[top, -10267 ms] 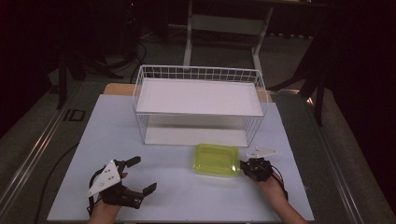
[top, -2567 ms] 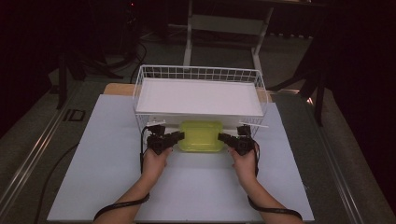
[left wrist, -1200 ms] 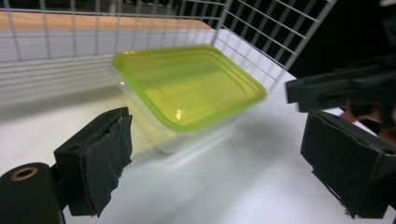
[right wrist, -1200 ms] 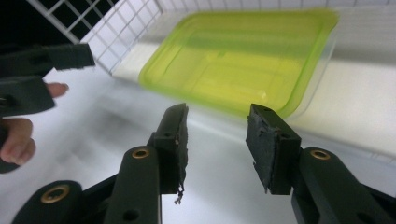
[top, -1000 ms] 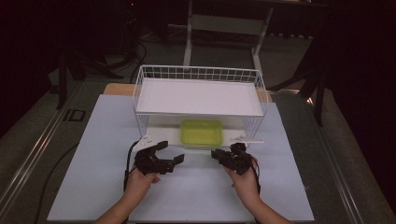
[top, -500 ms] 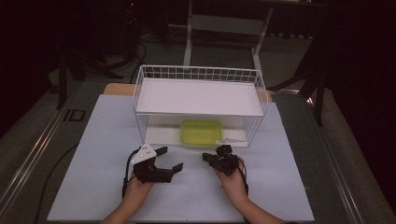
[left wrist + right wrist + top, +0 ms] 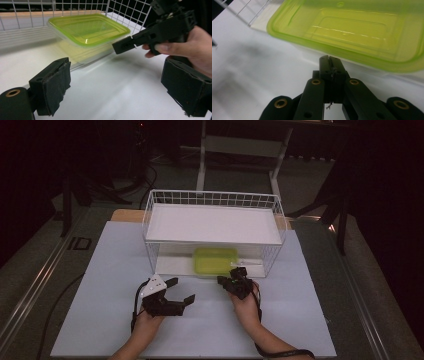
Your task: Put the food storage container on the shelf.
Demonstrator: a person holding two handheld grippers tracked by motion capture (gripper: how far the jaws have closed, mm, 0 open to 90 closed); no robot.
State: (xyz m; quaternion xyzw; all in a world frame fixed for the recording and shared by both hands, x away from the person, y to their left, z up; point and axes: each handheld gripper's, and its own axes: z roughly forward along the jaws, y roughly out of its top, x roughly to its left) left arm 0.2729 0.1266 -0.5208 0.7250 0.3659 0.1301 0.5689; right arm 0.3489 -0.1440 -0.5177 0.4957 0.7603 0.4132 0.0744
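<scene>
**One container under the rack, two grippers drawn back**

There is one green-lidded container (image 7: 215, 260), one white wire rack (image 7: 214, 222) and two grippers on the white table (image 7: 100, 270). The container sits in the rack's lower level, beneath its shelf. The left gripper (image 7: 176, 293) stands wide open and empty. The right gripper (image 7: 225, 282) has its jaws pressed together on nothing. Since half a second ago, both grippers have pulled slightly nearer the person; the container has stayed put.
</scene>
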